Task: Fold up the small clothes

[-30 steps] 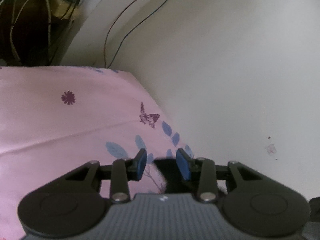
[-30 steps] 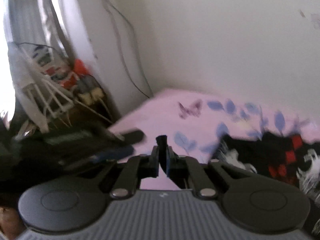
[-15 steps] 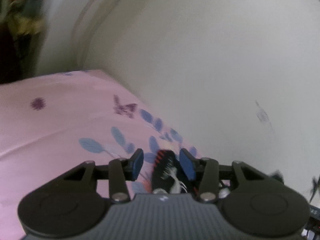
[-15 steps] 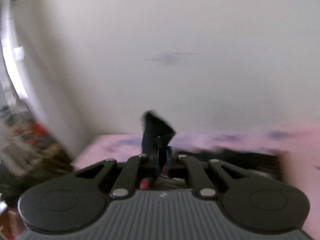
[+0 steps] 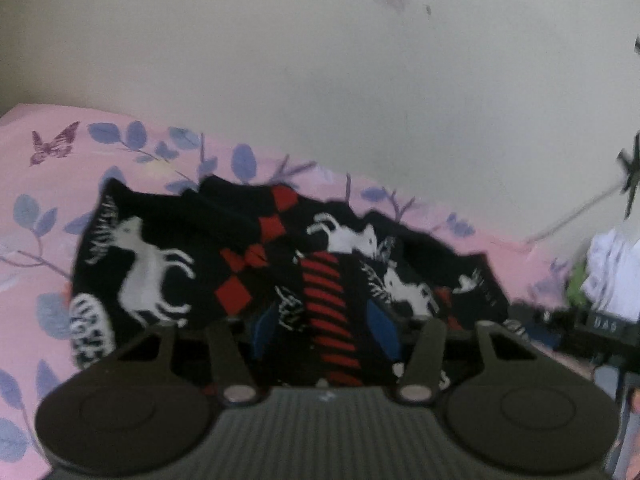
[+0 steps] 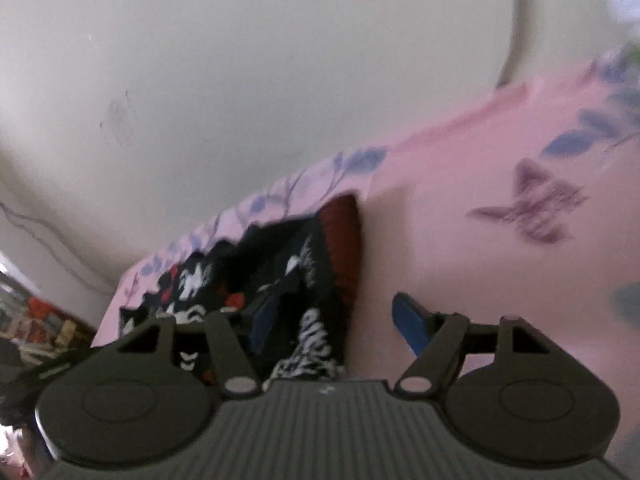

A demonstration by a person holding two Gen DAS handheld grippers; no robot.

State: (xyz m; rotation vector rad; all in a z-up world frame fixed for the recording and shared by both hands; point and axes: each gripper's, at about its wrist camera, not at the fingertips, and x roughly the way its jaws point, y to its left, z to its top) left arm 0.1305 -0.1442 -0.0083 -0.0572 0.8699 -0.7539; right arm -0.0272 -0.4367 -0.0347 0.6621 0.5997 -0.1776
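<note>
I am working in a home bedroom. A bed with a pink sheet (image 5: 60, 184) printed with butterflies and blue leaves sits against a plain off-white wall (image 5: 320, 80), with household clutter (image 6: 44, 320) beyond its edge.

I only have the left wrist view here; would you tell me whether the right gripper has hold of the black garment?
Observer: Not as far as I can see. The right gripper is opening, and the edge of the black garment lies between its fingers, nearer one of them.
Operator: Thank you. What is on that edge?
Observer: A red ribbed band runs along it.
Operator: And what lies beyond the band?
Observer: The pink sheet, printed with a purple butterfly.
</note>
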